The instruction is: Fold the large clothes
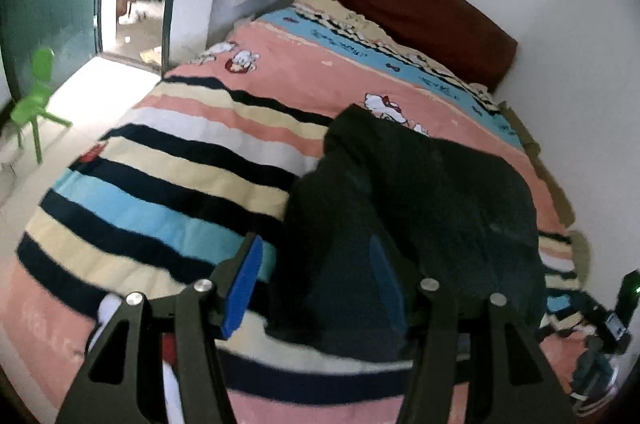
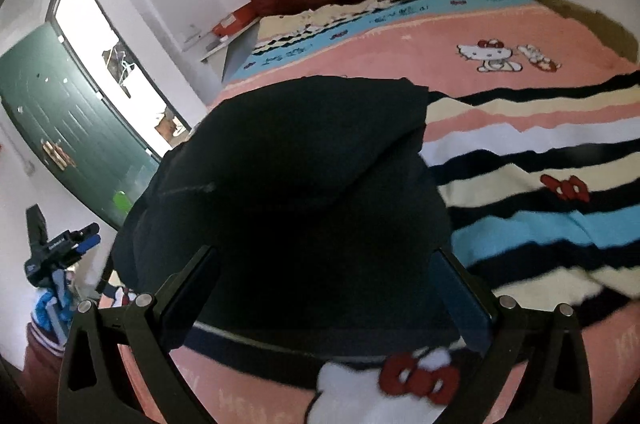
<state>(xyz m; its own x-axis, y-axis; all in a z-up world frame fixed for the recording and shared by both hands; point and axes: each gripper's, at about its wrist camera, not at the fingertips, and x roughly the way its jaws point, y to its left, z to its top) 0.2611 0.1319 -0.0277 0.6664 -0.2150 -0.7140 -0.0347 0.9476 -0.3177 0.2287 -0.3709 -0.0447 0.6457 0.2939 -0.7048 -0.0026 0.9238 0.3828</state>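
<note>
Dark garment (image 1: 420, 207) is seen bunched on the striped bedspread (image 1: 168, 159), partly folded over itself; fabric is near-black, so fold lines are hard to make out. In the right wrist view the garment (image 2: 304, 175) is mounded into a rounded heap with one layer lapped over the top.

Left gripper (image 1: 316, 288): fingers are held wide apart. The blue pad (image 1: 244, 288) on one finger is clear of the garment, over the stripes; the other pad (image 1: 386, 288) is seen against the garment's near edge. Contact there cannot be confirmed, possibly just overlap in view.

Right gripper (image 2: 324, 288): fingers are spread wide, with the garment's near end sitting between them. No clamping is visible; both pads are shadowed, so touch cannot be told.

Outward from the garment: a cartoon cat print (image 2: 486, 55) is seen on the pink band beyond it, a dark red headboard (image 1: 416, 7) at the far end of the bed, a green door (image 2: 76, 151) off the bed's side, and a green chair (image 1: 34, 99) on the floor near the doorway.
</note>
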